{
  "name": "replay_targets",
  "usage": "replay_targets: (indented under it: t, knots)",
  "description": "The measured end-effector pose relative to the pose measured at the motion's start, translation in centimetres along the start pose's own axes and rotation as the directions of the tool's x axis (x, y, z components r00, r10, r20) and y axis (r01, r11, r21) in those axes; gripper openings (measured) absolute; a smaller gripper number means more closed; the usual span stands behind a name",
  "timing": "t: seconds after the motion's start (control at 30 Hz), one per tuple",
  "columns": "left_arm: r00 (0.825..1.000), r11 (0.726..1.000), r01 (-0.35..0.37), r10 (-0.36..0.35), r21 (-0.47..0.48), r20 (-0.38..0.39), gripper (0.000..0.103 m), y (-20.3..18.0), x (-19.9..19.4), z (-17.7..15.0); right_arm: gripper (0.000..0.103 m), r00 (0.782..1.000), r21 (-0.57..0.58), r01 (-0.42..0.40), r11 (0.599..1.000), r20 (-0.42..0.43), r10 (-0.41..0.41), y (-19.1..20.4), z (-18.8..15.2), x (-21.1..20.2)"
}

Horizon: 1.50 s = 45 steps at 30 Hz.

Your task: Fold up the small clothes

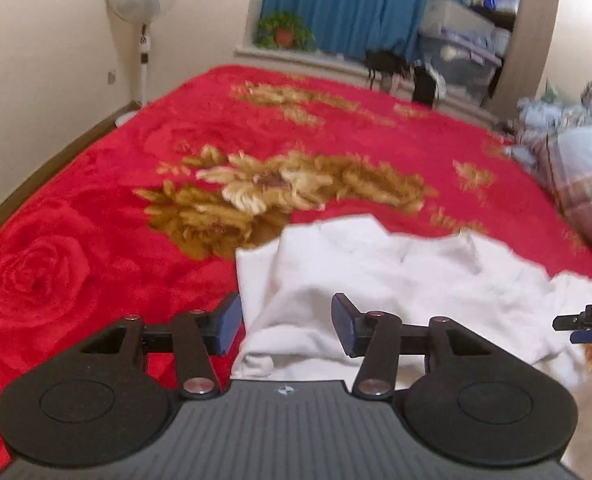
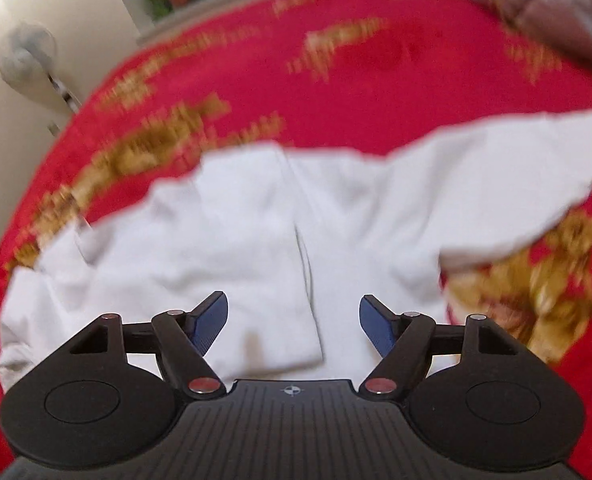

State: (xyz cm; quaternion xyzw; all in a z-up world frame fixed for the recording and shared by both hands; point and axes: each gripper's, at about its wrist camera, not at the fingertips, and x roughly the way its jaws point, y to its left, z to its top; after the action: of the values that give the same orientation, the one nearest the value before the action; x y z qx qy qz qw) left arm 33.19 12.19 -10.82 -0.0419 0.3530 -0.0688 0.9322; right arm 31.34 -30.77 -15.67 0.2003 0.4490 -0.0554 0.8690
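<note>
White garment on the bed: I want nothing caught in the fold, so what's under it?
Only the red floral blanket shows around the white garment, which lies crumpled on it. Anything beneath its folds is covered.

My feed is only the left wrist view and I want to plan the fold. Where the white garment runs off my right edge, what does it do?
Observer: In the right wrist view the white garment stretches out into a long sleeve lying on the red blanket.
Operator: Is the right tool holding anything?
Observer: No. The right tool is open above the cloth, nothing between its fingers.
Operator: Any fold made on that side?
Observer: A flat panel lies over the body, its straight edge running down the middle towards the tool.
</note>
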Motion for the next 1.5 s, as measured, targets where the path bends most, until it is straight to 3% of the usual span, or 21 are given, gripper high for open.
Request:
replay_targets:
  t: [0.13,0.23,0.27,0.33,0.37,0.43,0.47,0.63,0.7,0.77,0.83,0.87,0.93,1.03,1.07,1.13,1.17,1.27,1.37,1.43,1.5]
  knots:
    - [0.999,1.000,0.013,-0.013,-0.008,-0.050,0.055,0.3,2.3,-0.5,0.065,0.999,-0.021,0.035,0.999,-0.041,-0.036,0.3,-1.2,1.5]
    - [0.997,1.000,-0.008,0.006,-0.027,-0.078,0.055,0.7,4.0,-0.9,0.032,0.998,-0.061,0.053,0.997,-0.017,-0.054,0.7,-1.4,1.6]
    - [0.996,0.999,-0.013,0.009,-0.039,-0.090,0.055,1.0,4.3,-1.0,0.010,0.999,-0.050,0.038,0.998,-0.008,-0.039,0.7,-1.3,1.3]
    - [0.994,0.998,-0.020,0.015,-0.051,-0.108,0.052,1.5,4.9,-1.1,0.004,1.000,-0.018,-0.009,1.000,0.023,0.010,0.3,-0.6,0.5]
    - [0.993,0.999,-0.016,0.010,-0.052,-0.116,0.043,1.6,5.2,-1.3,0.002,0.999,-0.017,-0.024,1.000,0.048,0.024,0.3,-0.2,-0.1]
    - [0.992,0.999,-0.009,0.006,-0.030,-0.126,0.027,1.5,5.4,-1.5,0.000,0.990,-0.020,-0.066,0.998,0.125,0.068,0.1,0.9,-1.8]
    - [0.992,1.000,-0.006,0.005,-0.011,-0.125,0.013,1.4,5.2,-1.6,0.000,0.984,-0.024,-0.073,0.997,0.159,0.076,0.0,1.5,-2.6]
    - [0.988,0.996,0.080,-0.075,0.038,-0.132,0.011,0.9,2.9,-1.7,0.000,0.944,0.001,-0.039,0.999,0.328,0.037,-2.7,4.6,-6.1]
    - [0.988,0.995,0.076,-0.065,0.070,-0.142,0.011,0.7,2.7,-2.1,0.003,0.962,0.015,-0.030,0.999,0.273,0.025,-3.6,5.1,-5.0]
    - [0.990,0.995,0.073,-0.064,0.061,-0.129,0.013,0.9,2.5,-2.1,0.006,0.984,0.060,-0.090,0.994,0.161,0.080,-4.3,4.5,-2.9]
    - [0.992,0.997,0.061,-0.055,0.052,-0.111,0.018,1.0,2.3,-1.9,0.033,0.991,0.066,-0.117,0.991,0.067,0.112,-3.7,3.3,-1.0]
    - [0.993,0.997,0.061,-0.056,0.044,-0.104,0.024,1.2,2.3,-1.7,0.055,0.992,0.052,-0.118,0.992,0.046,0.116,-3.3,2.8,-0.5]
    - [0.993,0.998,0.052,-0.049,0.029,-0.104,0.026,1.4,2.4,-1.6,0.064,0.996,0.010,-0.089,0.996,0.013,0.088,-2.2,1.7,0.6]
    - [0.990,0.998,0.044,-0.039,0.033,-0.134,0.026,1.6,3.1,-1.9,0.062,0.998,-0.048,-0.031,0.998,-0.055,0.029,-0.8,0.2,2.4]
    - [0.989,0.998,0.041,-0.035,0.042,-0.142,0.026,1.6,3.3,-2.0,0.057,0.998,-0.062,-0.018,0.998,-0.060,0.014,-0.4,-0.3,2.7]
    - [0.988,0.998,0.030,-0.021,0.063,-0.152,0.026,1.5,3.7,-2.3,0.028,0.999,-0.110,0.011,0.994,-0.031,-0.015,0.1,-0.4,2.3]
    - [0.989,0.997,0.026,-0.016,0.069,-0.149,0.026,1.5,3.8,-2.4,0.003,1.000,-0.113,-0.003,0.994,-0.027,0.000,0.1,-0.3,2.1]
    - [0.991,0.996,0.036,-0.025,0.076,-0.134,0.010,1.5,3.6,-2.3,0.002,0.997,-0.083,-0.045,0.996,0.059,0.051,-0.4,0.7,0.1]
    - [0.993,0.995,0.068,-0.060,0.079,-0.102,0.010,1.3,2.4,-1.9,0.000,0.970,-0.100,-0.078,0.992,0.220,0.099,-0.8,2.5,-3.7]
    - [0.988,0.987,0.119,-0.108,0.104,-0.106,0.010,0.8,1.6,-2.0,0.000,0.948,-0.117,-0.033,0.993,0.311,0.068,-1.3,3.8,-5.3]
    - [0.980,0.977,0.141,-0.115,0.160,-0.162,0.011,-0.1,2.0,-2.7,0.001,0.953,-0.093,0.021,0.995,0.303,0.008,-2.2,4.4,-4.7]
